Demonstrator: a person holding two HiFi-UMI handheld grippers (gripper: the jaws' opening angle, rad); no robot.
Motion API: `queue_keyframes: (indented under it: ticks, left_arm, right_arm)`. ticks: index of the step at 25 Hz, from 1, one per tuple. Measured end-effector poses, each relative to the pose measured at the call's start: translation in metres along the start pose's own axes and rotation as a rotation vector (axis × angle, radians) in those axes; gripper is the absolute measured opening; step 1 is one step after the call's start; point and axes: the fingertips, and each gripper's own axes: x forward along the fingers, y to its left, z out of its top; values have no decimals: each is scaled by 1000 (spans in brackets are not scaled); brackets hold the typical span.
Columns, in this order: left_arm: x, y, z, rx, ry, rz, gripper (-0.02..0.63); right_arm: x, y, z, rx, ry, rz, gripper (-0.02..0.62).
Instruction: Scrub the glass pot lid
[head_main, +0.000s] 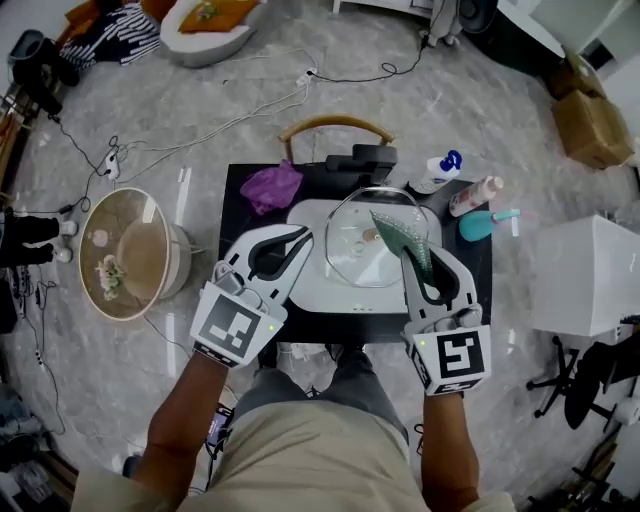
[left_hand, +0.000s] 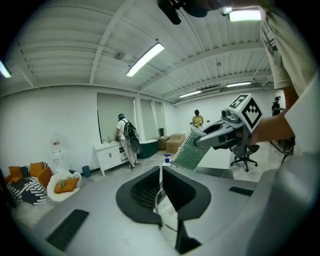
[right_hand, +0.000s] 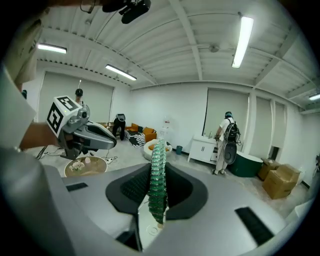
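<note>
The glass pot lid (head_main: 358, 252) with a metal rim hangs over a white tray (head_main: 310, 292) on the black table. My left gripper (head_main: 303, 237) is at the lid's left edge; in the left gripper view (left_hand: 161, 172) its jaws are shut on the rim, with glass (left_hand: 167, 216) showing in the narrow gap. A green textured scrub pad (head_main: 402, 235) lies against the lid's right side, and my right gripper (head_main: 408, 252) is shut on it. Standing edge-on between those jaws (right_hand: 159, 192), the pad (right_hand: 158, 167) is also visible from the left (left_hand: 189, 152).
On the table lie a purple cloth (head_main: 272, 185), a spray bottle (head_main: 440, 168), a pink bottle (head_main: 475, 195) and a teal brush (head_main: 487, 222). A round wicker stand (head_main: 130, 255) stands left, a white box (head_main: 590, 275) right. Cables cross the floor behind.
</note>
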Motion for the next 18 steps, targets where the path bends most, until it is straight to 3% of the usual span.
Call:
queue_keyframes:
  ticks: [6,10,18]
  left_arm:
    - [-23,-9,27,22,-32,-21,31]
    - [-29,-12,36,-25,-34,-30,31]
    - [-48,-17,51,66,-69,-58,31]
  right_arm:
    - [-34,2,39,-7,-58,-44,83]
    - [-47,0,50,-20,-83,-63,83]
    - [-72,2,61,-21,-92,-92,83]
